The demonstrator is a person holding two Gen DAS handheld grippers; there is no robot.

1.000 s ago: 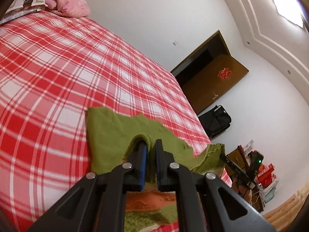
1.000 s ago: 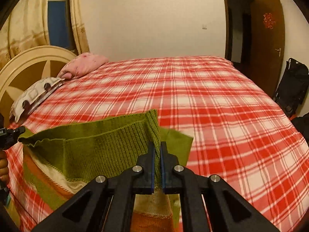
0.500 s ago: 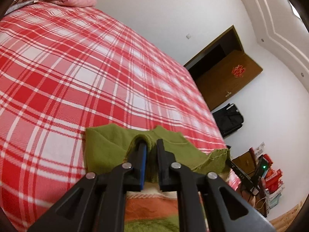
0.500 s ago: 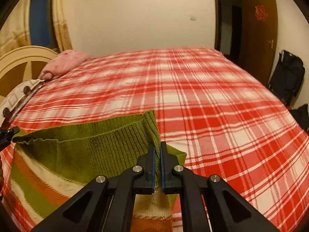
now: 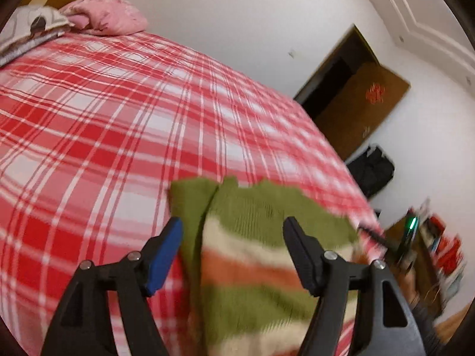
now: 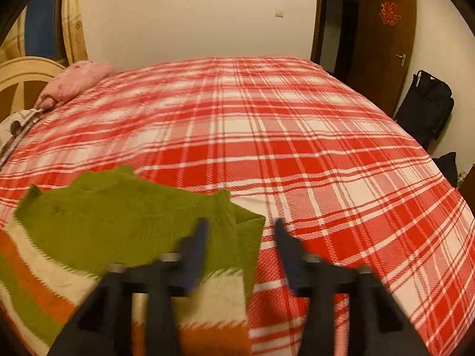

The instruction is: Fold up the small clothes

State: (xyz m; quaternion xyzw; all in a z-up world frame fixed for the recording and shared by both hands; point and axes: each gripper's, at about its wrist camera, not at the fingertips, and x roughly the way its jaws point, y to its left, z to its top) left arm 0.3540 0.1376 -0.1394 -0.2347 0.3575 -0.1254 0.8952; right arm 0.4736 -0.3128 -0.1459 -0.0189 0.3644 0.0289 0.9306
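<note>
both grippers spread wide, holding nothing
we find the green, cream and orange striped knit sweater (image 5: 255,255) flat on the red plaid bedspread (image 6: 311,148) beneath left gripper (image 5: 233,231) and right gripper (image 6: 240,234); we judge a snagged edge could undo the fold.

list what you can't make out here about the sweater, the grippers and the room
- Sweater: left wrist view, its lower part runs off the bottom edge and behind the left gripper; motion blur smears the knit.
- Right gripper: right wrist view, fingers blurred, though clearly apart.
- Clutter by the wall: left wrist view, too blurred to name.
- Pillow: right wrist view, cut by the left edge.
</note>
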